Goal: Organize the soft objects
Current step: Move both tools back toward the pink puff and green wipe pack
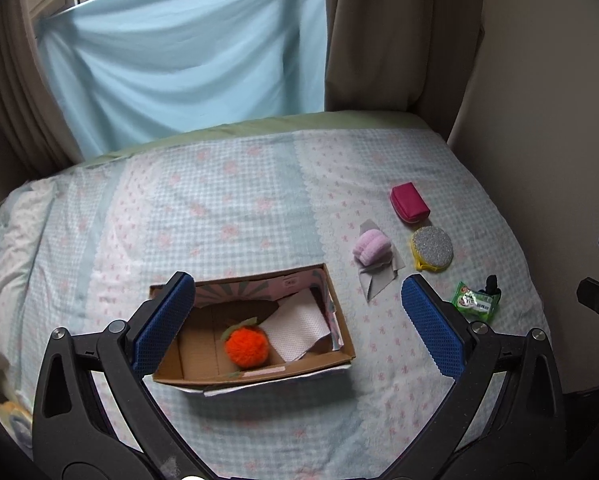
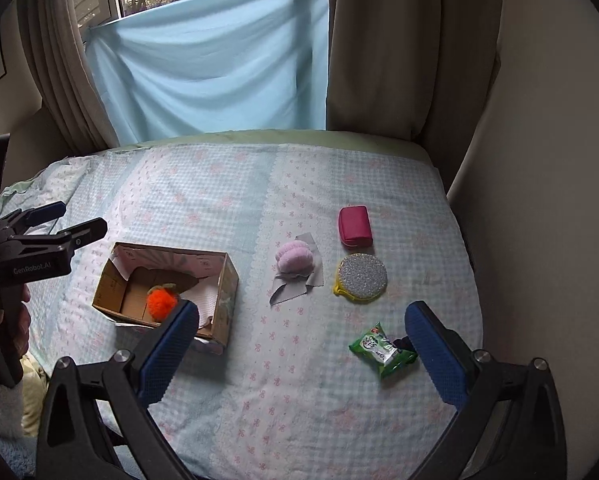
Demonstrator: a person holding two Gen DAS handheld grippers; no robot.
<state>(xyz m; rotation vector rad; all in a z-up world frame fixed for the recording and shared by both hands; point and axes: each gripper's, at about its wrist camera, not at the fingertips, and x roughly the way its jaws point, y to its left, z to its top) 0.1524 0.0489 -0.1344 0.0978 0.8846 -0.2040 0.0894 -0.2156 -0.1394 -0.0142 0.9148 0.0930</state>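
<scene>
An open cardboard box [image 1: 319, 364] [image 2: 224, 292] lies on the bed and holds an orange plush fruit [image 1: 246, 345] [image 2: 161, 301] and a white paper towel [image 1: 297, 326]. To its right lie a pink plush [image 1: 371, 246] [image 2: 294, 257] on a grey cloth [image 1: 377, 280] [image 2: 289, 286], a magenta pouch [image 1: 409, 202] [image 2: 354, 225], a round silver-and-yellow scrubber [image 1: 432, 248] [image 2: 362, 277] and a green packet [image 1: 475, 301] [image 2: 381, 352]. My left gripper [image 1: 299, 320] is open and empty above the box. My right gripper [image 2: 301, 344] is open and empty, near the packet.
The bed [image 1: 227, 200] [image 2: 203, 200] has a checked blue and pink cover. A blue sheet [image 1: 187, 60] and beige curtains [image 1: 399, 36] hang behind it. A wall [image 2: 547, 160] borders the bed on the right. The left gripper also shows in the right wrist view [image 2: 65, 218].
</scene>
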